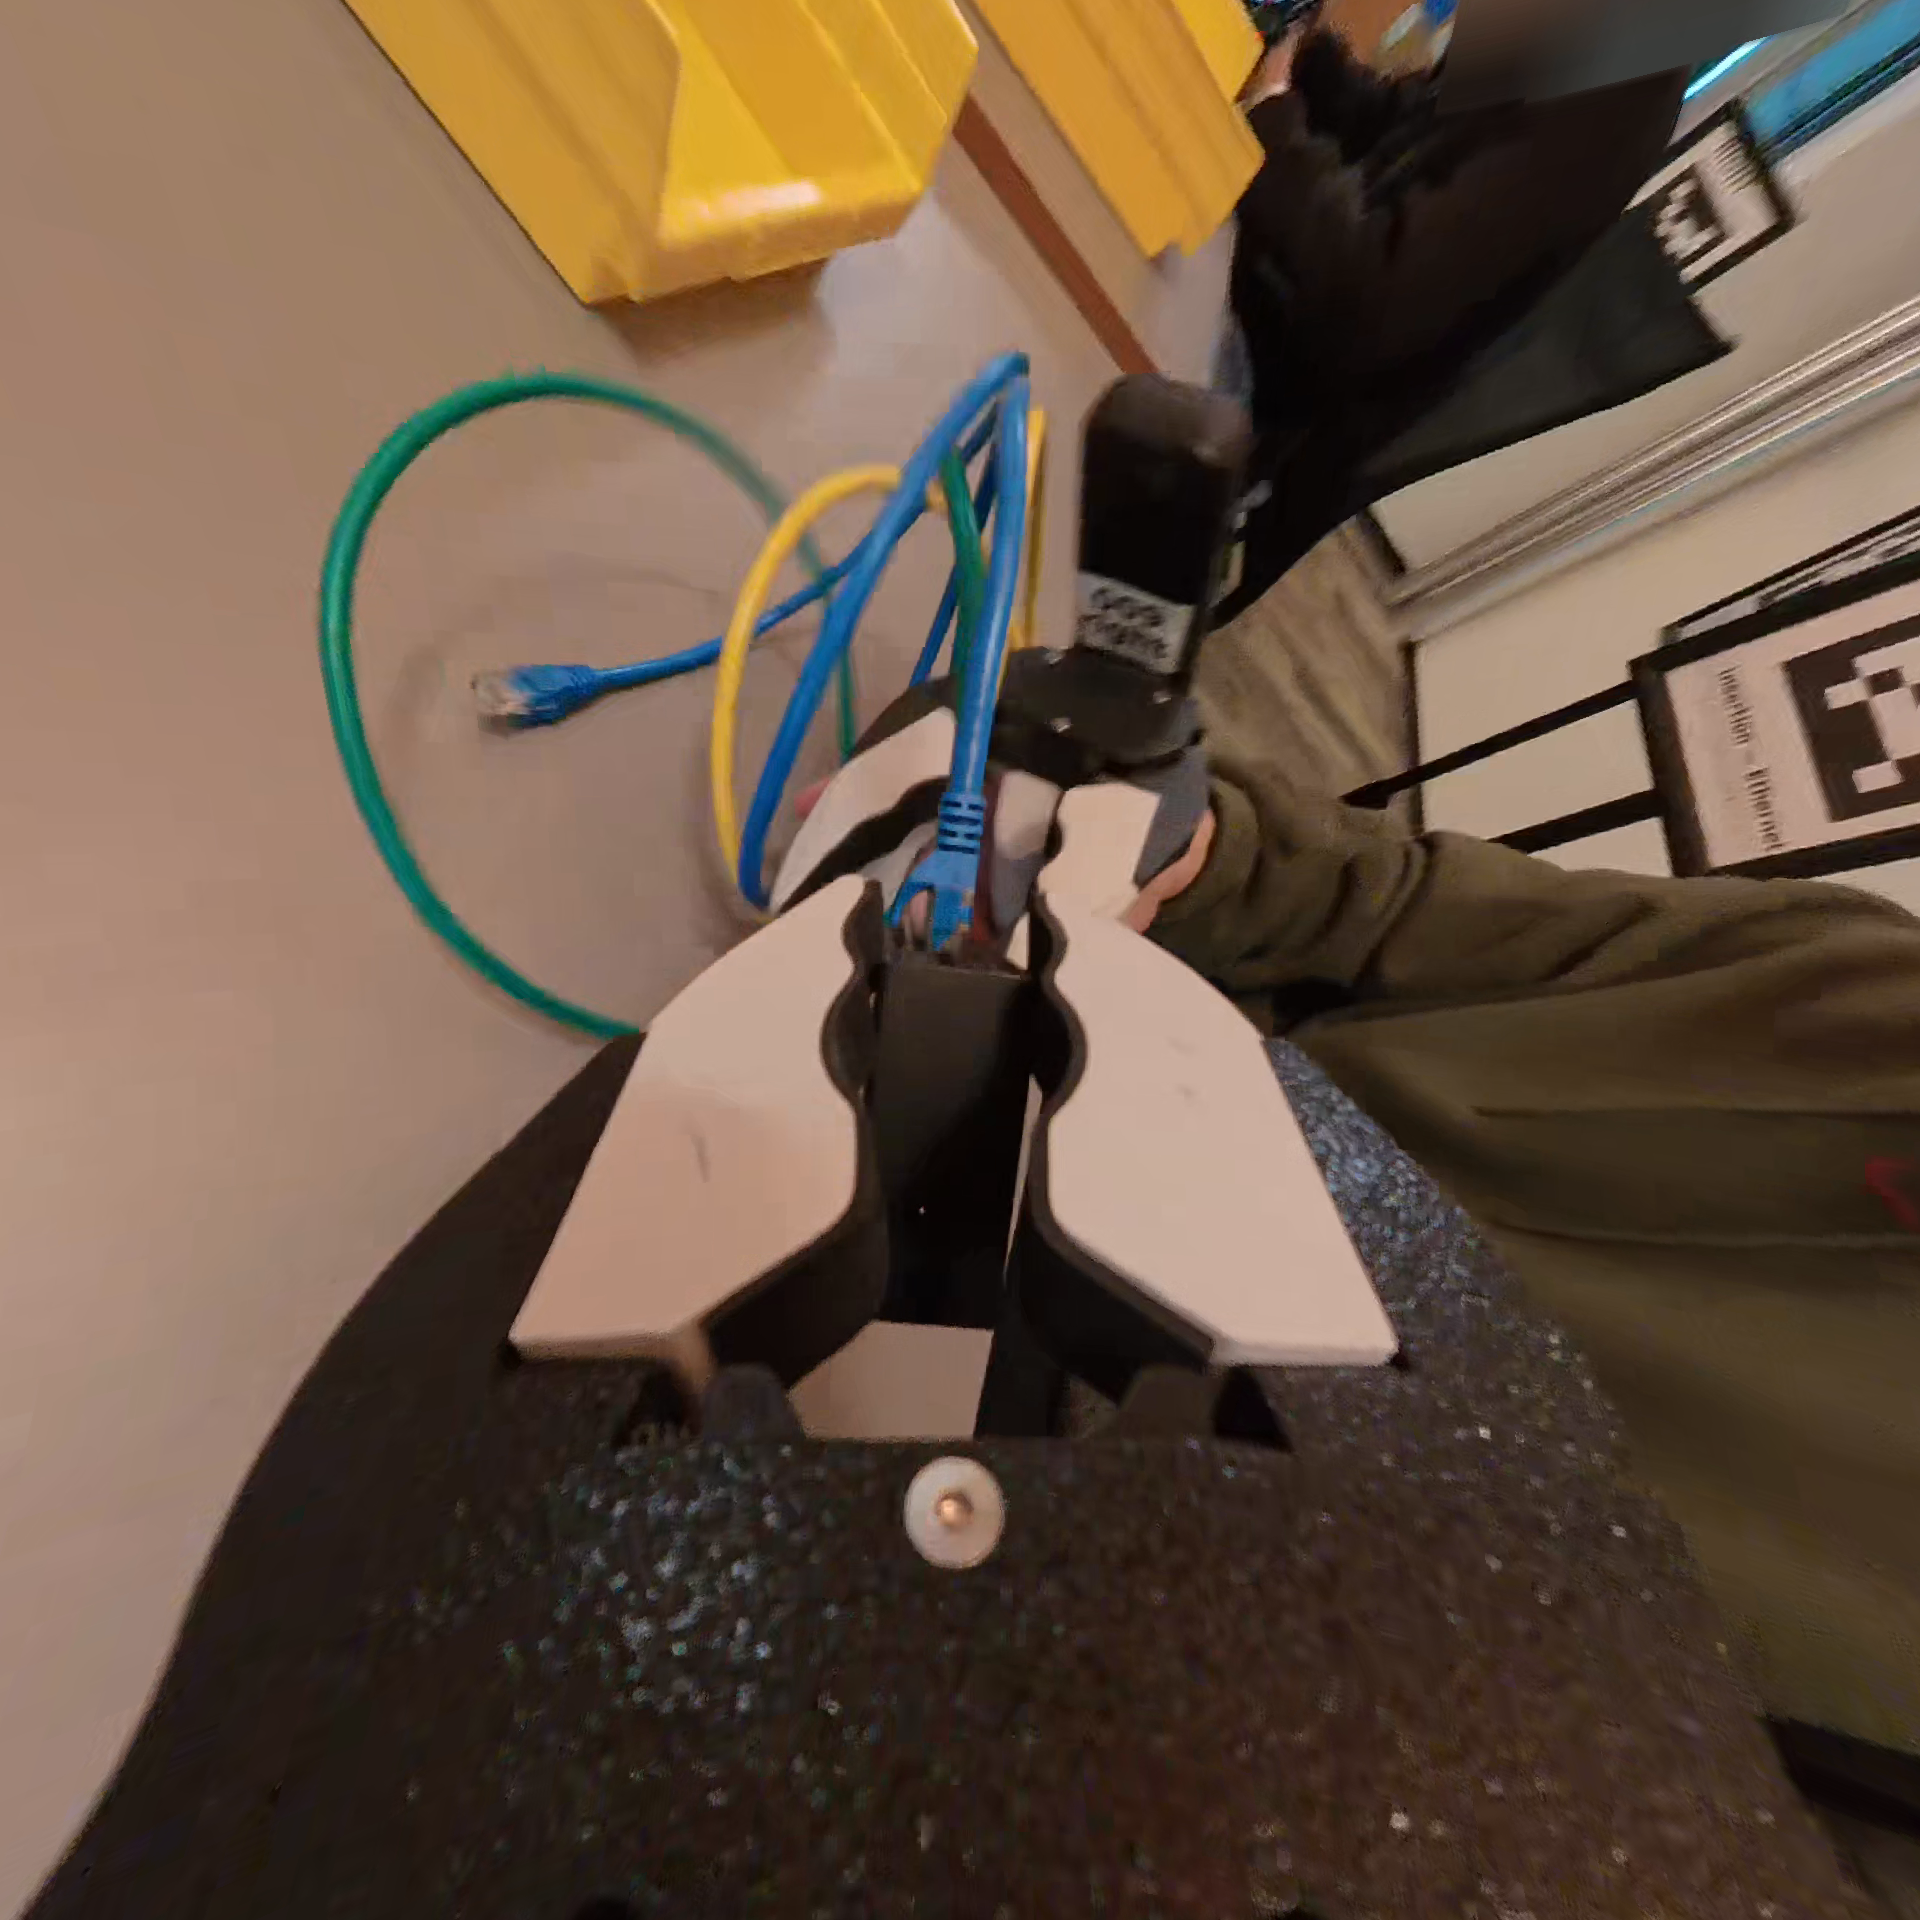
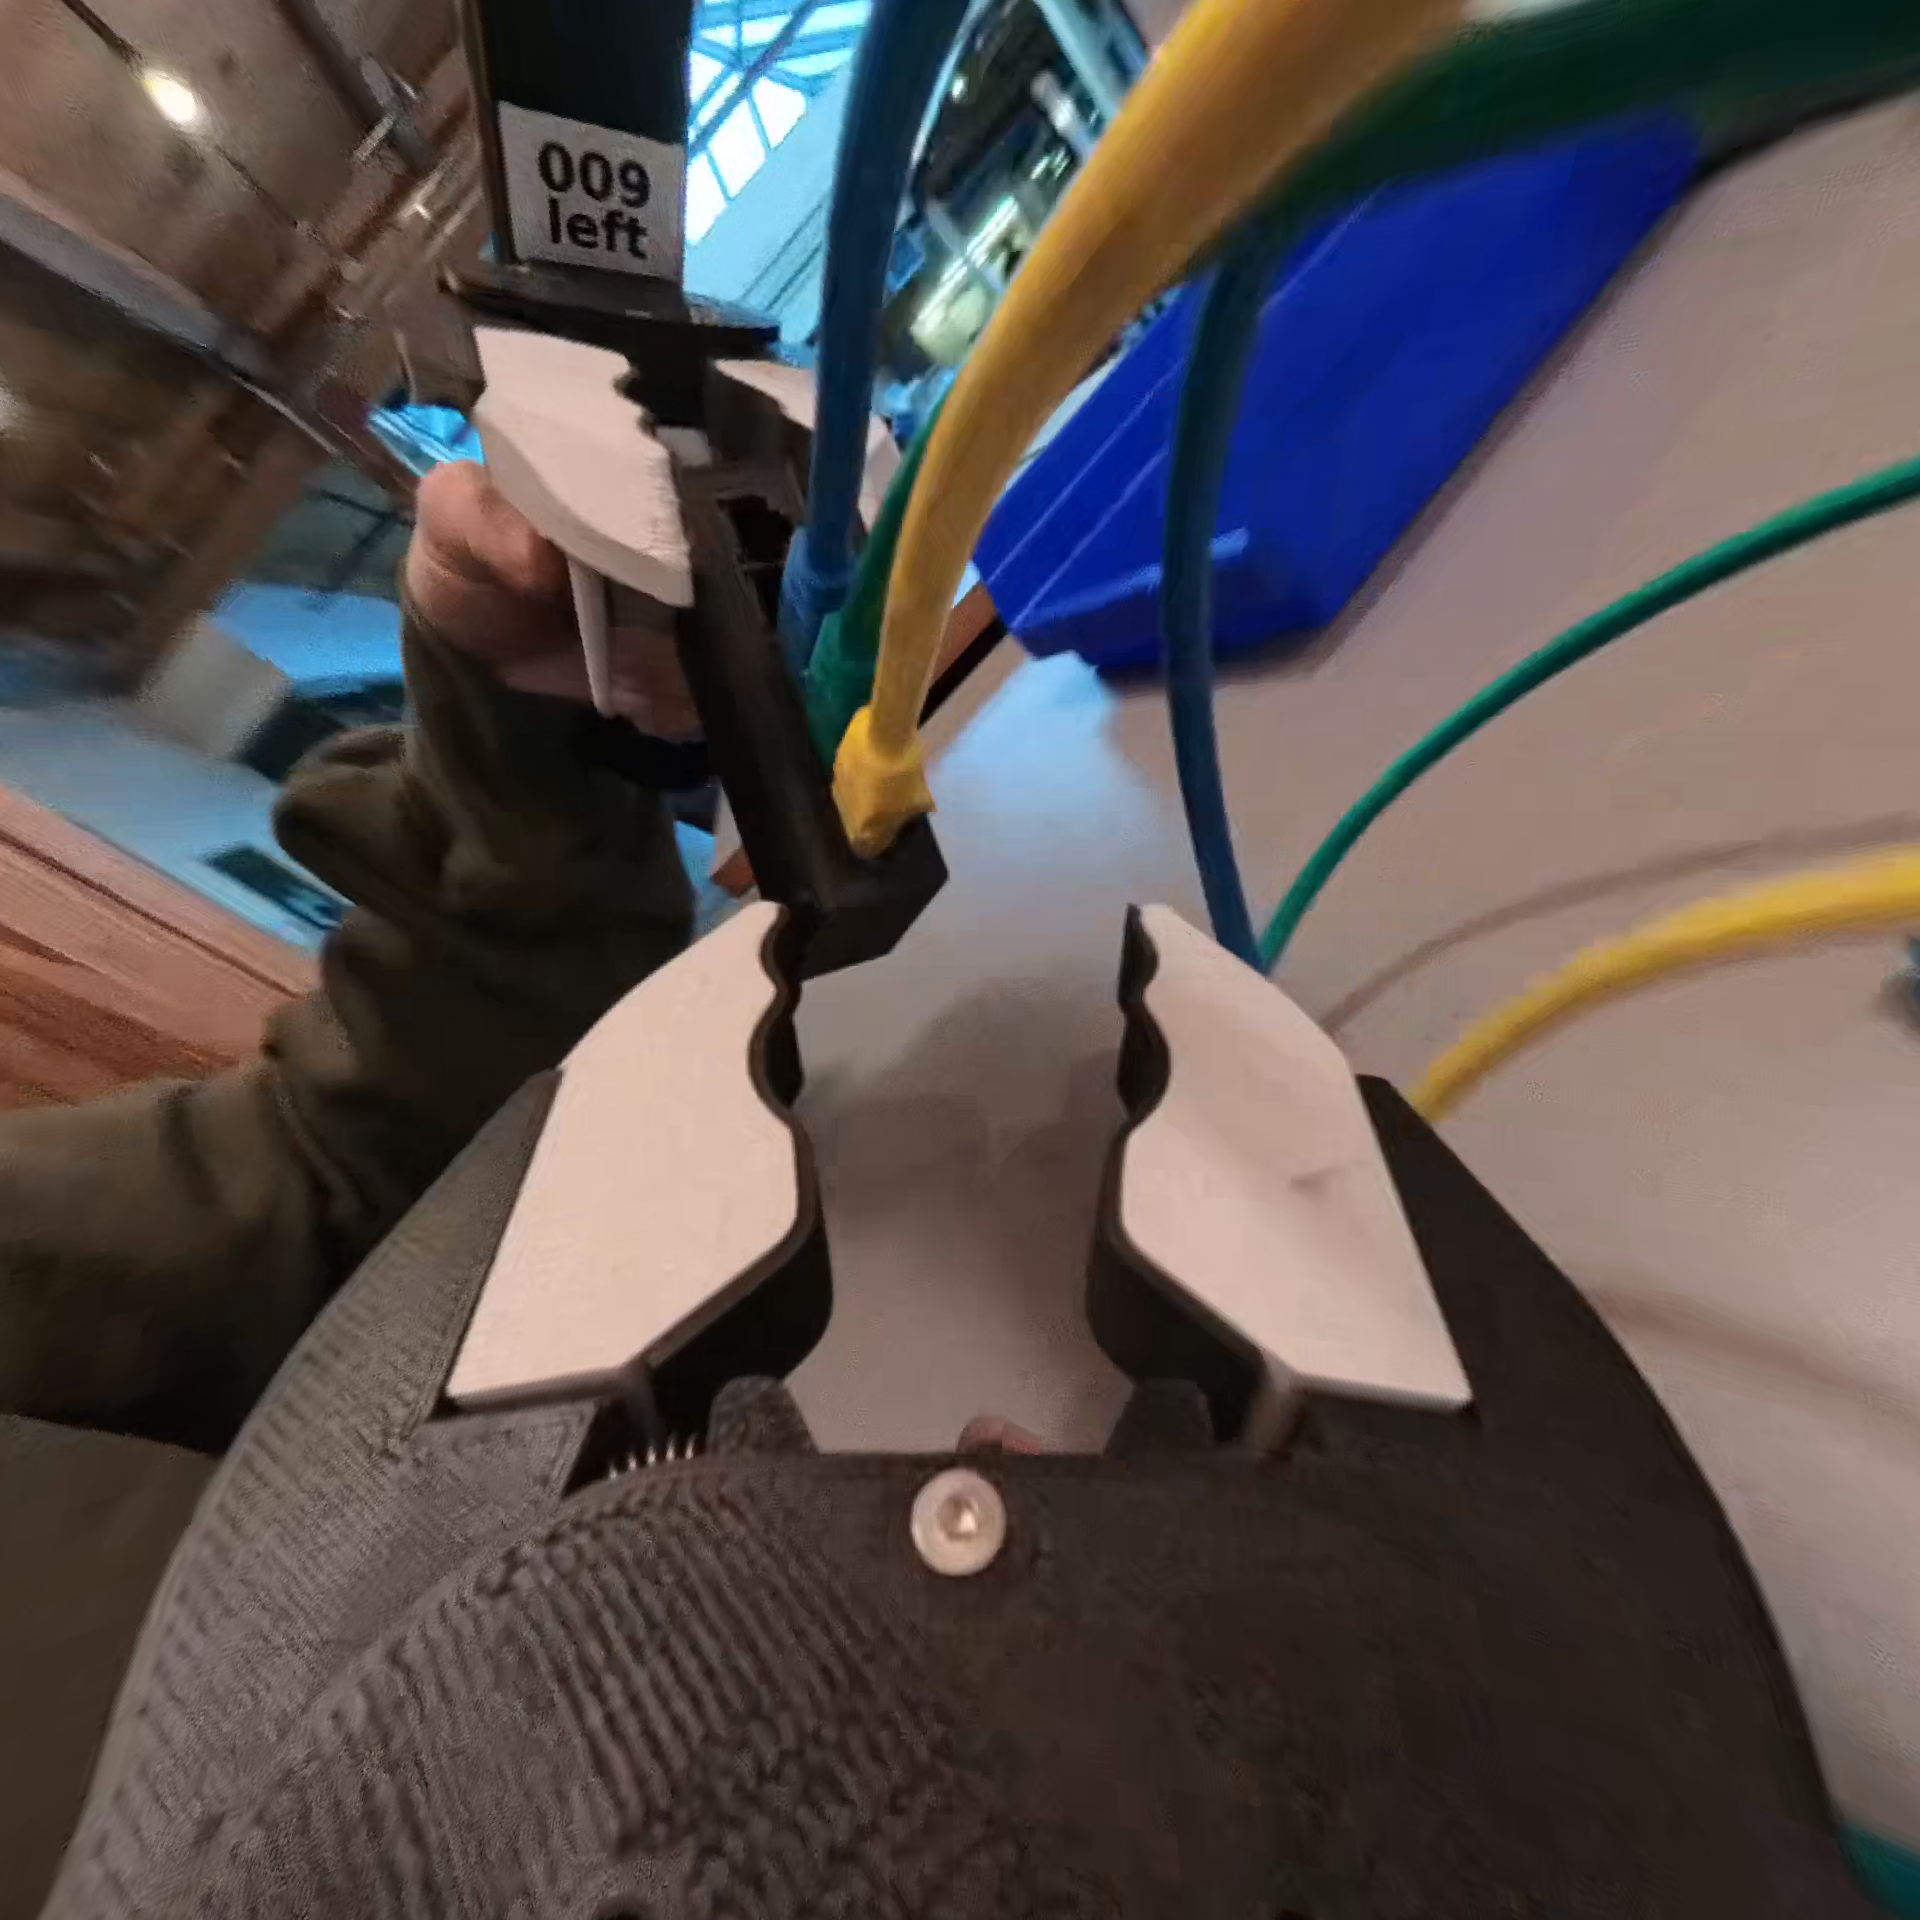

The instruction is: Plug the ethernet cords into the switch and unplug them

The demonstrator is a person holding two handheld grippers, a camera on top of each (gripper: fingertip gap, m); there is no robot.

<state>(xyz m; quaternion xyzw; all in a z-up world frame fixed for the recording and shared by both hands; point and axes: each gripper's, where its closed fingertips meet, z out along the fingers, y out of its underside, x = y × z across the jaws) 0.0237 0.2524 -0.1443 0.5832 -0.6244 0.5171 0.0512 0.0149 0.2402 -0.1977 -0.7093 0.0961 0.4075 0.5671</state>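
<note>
So the left gripper [image 1: 951,997] is clamped tight on the black switch [image 2: 821,831], holding it up off the grey table [image 1: 208,727]. The right gripper [image 2: 956,935] is spread wide with nothing in it, just below the switch's end.

The yellow cord [image 2: 977,520], green cord [image 2: 842,665] and a blue cord [image 1: 961,831] look plugged in. Another blue plug [image 1: 525,694] lies loose on the table.

The switch seems light and rigid, and the cords floppy. I'd pinch the stiff boot by the plug, not the cord, since those latch tabs snap easily.
</note>
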